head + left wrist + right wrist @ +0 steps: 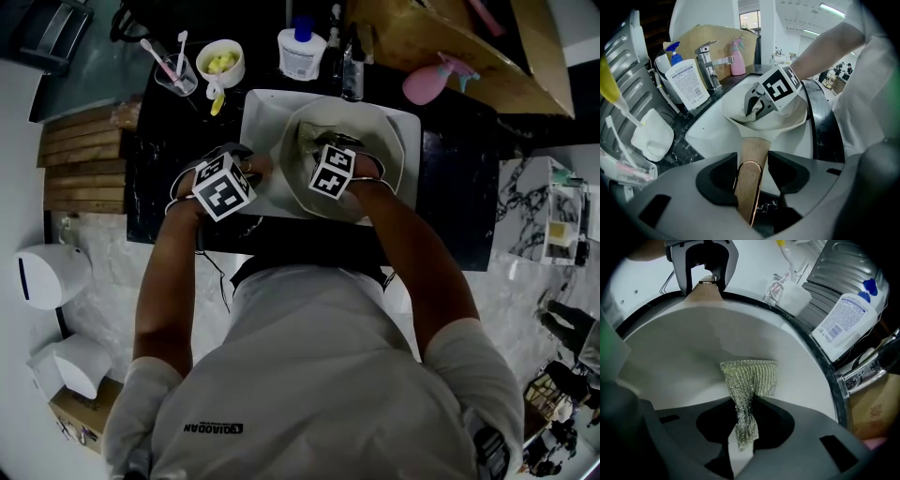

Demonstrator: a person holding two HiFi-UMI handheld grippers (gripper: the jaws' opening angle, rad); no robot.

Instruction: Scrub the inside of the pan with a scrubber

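A white pan point(375, 141) sits tilted in the sink point(261, 122). My left gripper point(225, 186) is shut on the pan's tan handle point(751, 168), which runs between the jaws in the left gripper view. Inside the pan, my right gripper point(333, 171) is shut on a grey-green mesh scrubber point(751, 380). The scrubber's free end lies flat against the pan's inner wall point(693, 362). From the left gripper view, the scrubber point(744, 117) hangs below the right gripper point(757, 105) in the bowl of the pan point(792, 119). The left gripper point(704, 280) shows at the far rim in the right gripper view.
A white soap bottle point(301, 52) and the faucet point(352, 70) stand behind the sink. A pink spray bottle point(431, 80) lies at the back right. A cup of toothbrushes point(175, 70) and a small bowl point(221, 61) stand at the back left, beside a wooden board point(80, 159).
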